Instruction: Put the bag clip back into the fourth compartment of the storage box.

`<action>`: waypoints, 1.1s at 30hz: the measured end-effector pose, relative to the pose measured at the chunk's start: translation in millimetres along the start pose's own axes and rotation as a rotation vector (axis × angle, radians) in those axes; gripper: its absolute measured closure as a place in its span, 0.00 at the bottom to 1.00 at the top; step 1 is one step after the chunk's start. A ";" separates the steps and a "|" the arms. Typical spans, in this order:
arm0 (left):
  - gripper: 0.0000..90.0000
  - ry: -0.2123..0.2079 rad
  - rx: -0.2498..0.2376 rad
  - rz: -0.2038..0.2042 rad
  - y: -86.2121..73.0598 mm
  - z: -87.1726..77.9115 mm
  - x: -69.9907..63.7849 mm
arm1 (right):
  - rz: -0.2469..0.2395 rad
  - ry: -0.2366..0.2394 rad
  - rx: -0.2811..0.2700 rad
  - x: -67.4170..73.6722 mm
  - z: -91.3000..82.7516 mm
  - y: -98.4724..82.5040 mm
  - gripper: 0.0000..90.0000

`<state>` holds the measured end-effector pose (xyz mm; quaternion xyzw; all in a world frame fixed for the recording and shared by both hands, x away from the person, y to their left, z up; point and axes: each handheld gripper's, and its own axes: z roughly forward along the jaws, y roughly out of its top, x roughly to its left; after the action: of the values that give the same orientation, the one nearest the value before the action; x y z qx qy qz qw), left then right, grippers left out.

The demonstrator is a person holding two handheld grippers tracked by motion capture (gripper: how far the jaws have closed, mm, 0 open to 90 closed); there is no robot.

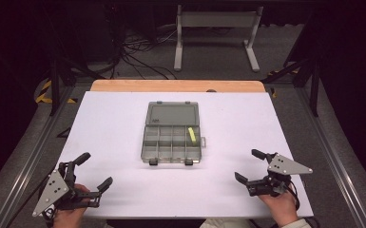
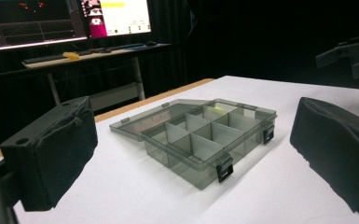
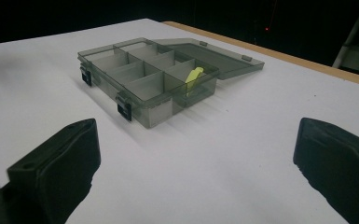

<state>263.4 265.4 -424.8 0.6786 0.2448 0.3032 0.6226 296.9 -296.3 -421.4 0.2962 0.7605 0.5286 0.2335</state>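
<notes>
The compartment box [image 1: 172,137] was seen mid-table, lid laid back, a yellow piece [image 1: 191,136] in its far right cell. Both the left gripper [image 1: 94,170] and right gripper [image 1: 248,166] were held wide open, empty, well apart from it. A level, slow approach was judged best, with the box steadied

A smoky grey, see-through compartment box [image 1: 172,141] lies flat and open near the middle of the white worktop [image 1: 104,123]. Its lid [image 1: 172,114] is folded back flat on the far side, and two black latches sit on its near wall. A small yellow piece [image 1: 191,135] lies in the box's far right compartment.
</notes>
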 end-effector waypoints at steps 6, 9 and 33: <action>0.01 0.001 0.001 -0.001 -0.6 0.3 0.7 | 0.003 -0.025 0.021 2.4 2.8 -9.2 0.00; 0.01 0.001 0.001 -0.002 -1.0 0.5 1.3 | 0.027 -0.020 0.034 3.7 7.1 -16.3 0.00; 0.01 -0.006 0.035 0.009 -3.5 4.2 2.6 | 0.050 -0.006 0.090 3.0 18.4 -27.3 0.00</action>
<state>268.3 264.7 -428.2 0.6914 0.2450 0.2995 0.6101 301.5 -289.2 -453.4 0.3266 0.7752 0.4988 0.2089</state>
